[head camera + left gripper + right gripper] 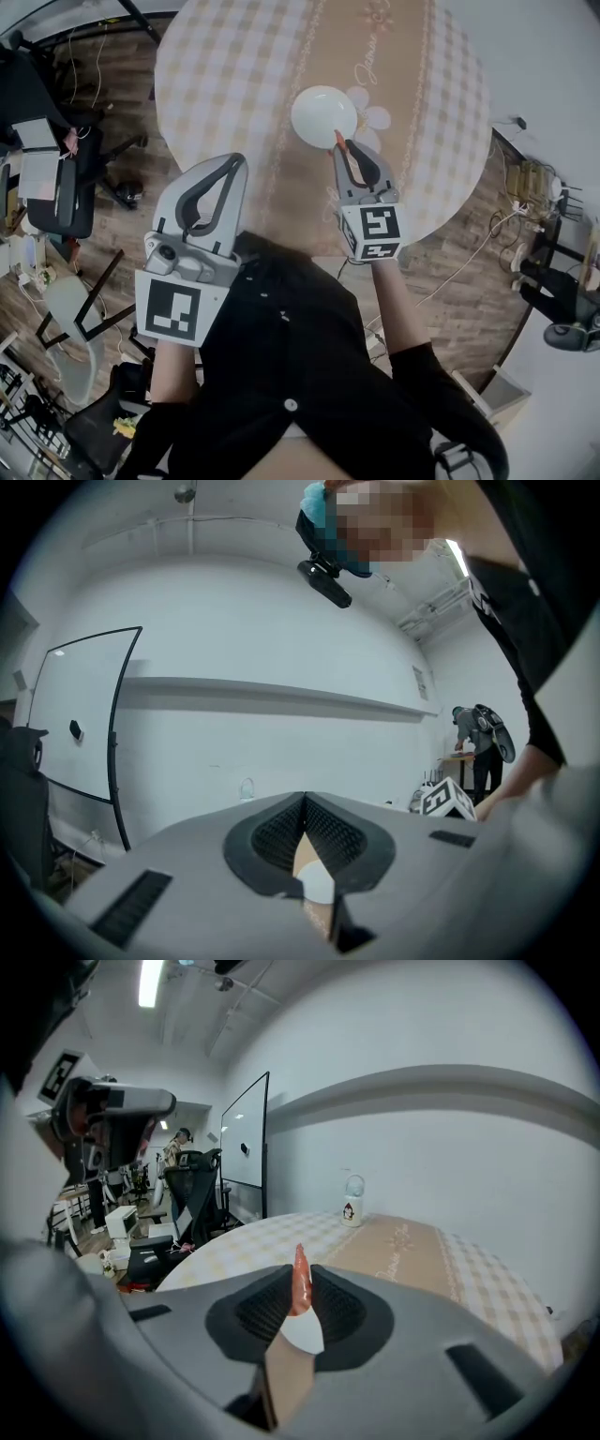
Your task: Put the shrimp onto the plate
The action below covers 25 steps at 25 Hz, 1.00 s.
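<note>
Shrimp [300,1283], slim, glossy and orange, stands pinched upright between the ribbed black pads of the right gripper [340,150], its pointed tip poking above the jaws. In the head view it sits at the near rim of the round white plate [323,114]. The plate rests on a round surface [216,75] under a checked cloth. The left gripper [238,161] has its jaws pressed together, empty, beside the near edge.
</note>
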Available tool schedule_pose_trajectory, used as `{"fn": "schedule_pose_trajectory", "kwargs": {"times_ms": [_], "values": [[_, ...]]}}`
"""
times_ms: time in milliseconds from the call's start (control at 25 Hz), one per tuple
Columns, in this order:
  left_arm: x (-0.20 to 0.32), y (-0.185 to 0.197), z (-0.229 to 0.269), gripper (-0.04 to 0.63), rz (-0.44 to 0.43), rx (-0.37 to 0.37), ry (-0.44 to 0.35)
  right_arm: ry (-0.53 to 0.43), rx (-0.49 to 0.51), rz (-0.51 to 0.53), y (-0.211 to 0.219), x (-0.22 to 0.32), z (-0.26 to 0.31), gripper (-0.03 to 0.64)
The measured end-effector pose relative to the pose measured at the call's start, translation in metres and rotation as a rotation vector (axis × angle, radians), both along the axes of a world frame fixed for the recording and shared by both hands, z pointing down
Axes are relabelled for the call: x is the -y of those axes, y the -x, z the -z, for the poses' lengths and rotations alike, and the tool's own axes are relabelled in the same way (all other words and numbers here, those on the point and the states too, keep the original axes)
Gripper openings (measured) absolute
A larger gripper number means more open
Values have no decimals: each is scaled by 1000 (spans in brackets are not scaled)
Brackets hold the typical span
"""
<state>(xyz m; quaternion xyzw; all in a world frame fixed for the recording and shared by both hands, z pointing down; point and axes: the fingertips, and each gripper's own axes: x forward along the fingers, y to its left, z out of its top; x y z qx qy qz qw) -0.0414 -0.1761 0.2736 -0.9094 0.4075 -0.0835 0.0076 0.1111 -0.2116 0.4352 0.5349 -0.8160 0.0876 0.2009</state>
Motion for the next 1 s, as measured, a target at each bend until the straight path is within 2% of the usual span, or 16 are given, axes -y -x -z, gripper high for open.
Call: {"fn": "schedule_pose_trajectory", "kwargs": {"times_ms": [480,1000], "values": [[0,3,-8,3,6,4,20,100,-103,48,3,32,-59,51],[-2,16,-12,3,29,15,30,178,-166,96,16,66,-104,51]]}}
